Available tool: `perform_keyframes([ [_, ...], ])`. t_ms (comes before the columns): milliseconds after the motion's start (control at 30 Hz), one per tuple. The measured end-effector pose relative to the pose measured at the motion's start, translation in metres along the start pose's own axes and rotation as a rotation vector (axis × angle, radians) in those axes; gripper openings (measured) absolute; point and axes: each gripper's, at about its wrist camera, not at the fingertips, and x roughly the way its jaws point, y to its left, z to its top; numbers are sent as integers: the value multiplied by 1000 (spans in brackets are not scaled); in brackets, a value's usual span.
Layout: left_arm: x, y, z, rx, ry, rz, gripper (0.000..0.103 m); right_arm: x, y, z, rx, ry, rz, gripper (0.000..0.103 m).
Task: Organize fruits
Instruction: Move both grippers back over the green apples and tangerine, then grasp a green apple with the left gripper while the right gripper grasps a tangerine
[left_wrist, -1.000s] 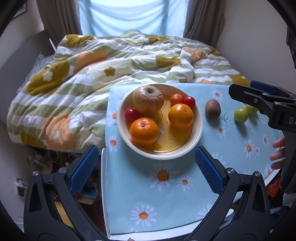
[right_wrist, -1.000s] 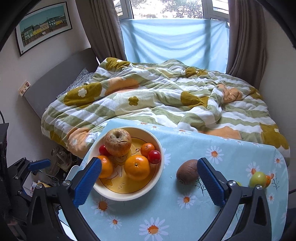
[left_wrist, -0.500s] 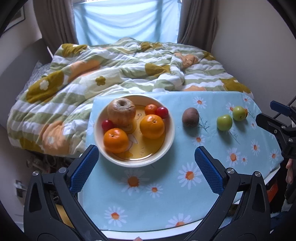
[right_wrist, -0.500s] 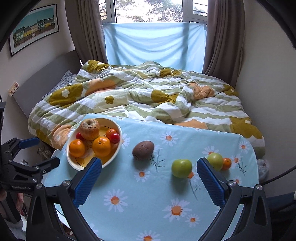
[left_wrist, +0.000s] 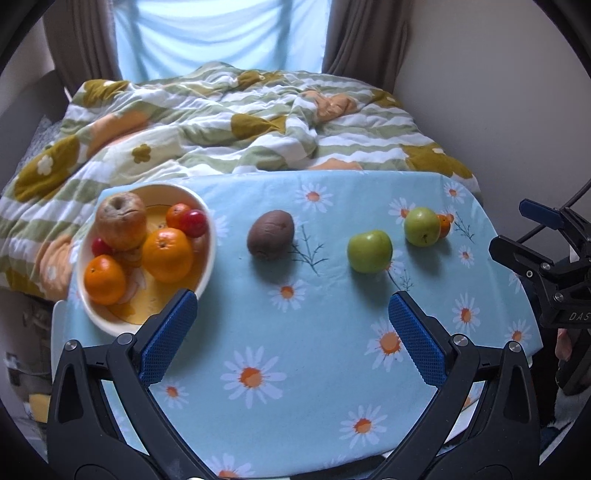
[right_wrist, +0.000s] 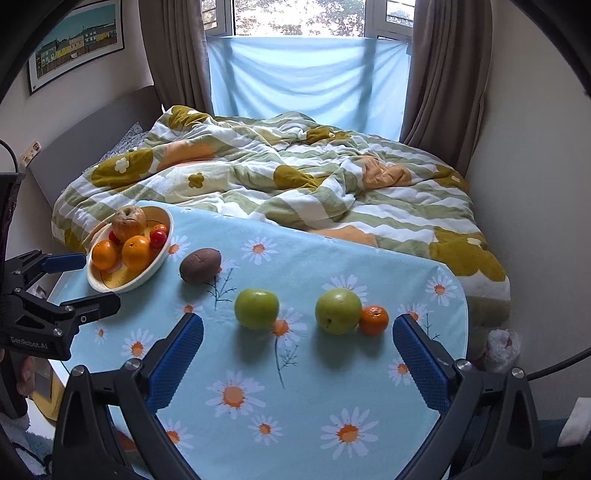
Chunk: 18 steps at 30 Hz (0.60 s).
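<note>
- Left wrist view: the left gripper (left_wrist: 291, 321) hangs over the near middle of the table (left_wrist: 332, 369), its blue fingers (left_wrist: 168, 334) spread wide and grasping nothing.
- One cream bowl (left_wrist: 207, 258) sits at the table's left edge. It holds one wrinkled brown apple (left_wrist: 121, 220), two large oranges (left_wrist: 167, 254), one small orange and two red cherry tomatoes (left_wrist: 195, 223).
- Loose on the daisy-print blue cloth lie one kiwi (left_wrist: 270, 233), two green apples (left_wrist: 369, 252) and one small tangerine (left_wrist: 444, 224) touching the far apple.
- The right gripper (left_wrist: 517, 232) shows at the right edge, off the table, fingers apart.
- Right wrist view: the right gripper (right_wrist: 297, 343) hovers near the two green apples (right_wrist: 256, 308), fingers (right_wrist: 421, 369) released and empty.
- One kiwi (right_wrist: 200, 265) lies between those apples and the bowl (right_wrist: 147, 271); the tangerine (right_wrist: 374, 320) touches the right apple.
- Beyond the table stand a bed with a striped flower quilt (right_wrist: 295, 177), brown curtains (right_wrist: 439, 74), a window and one framed picture (right_wrist: 75, 44).
</note>
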Motion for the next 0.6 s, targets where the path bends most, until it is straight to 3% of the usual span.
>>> perform_keyframes([
  [533, 95, -70, 17, 18, 87, -50, 103, 81, -87, -25, -36, 159, -18, 101],
  [600, 107, -76, 18, 23, 105, -51, 97, 87, -91, -26, -41, 166, -15, 100],
])
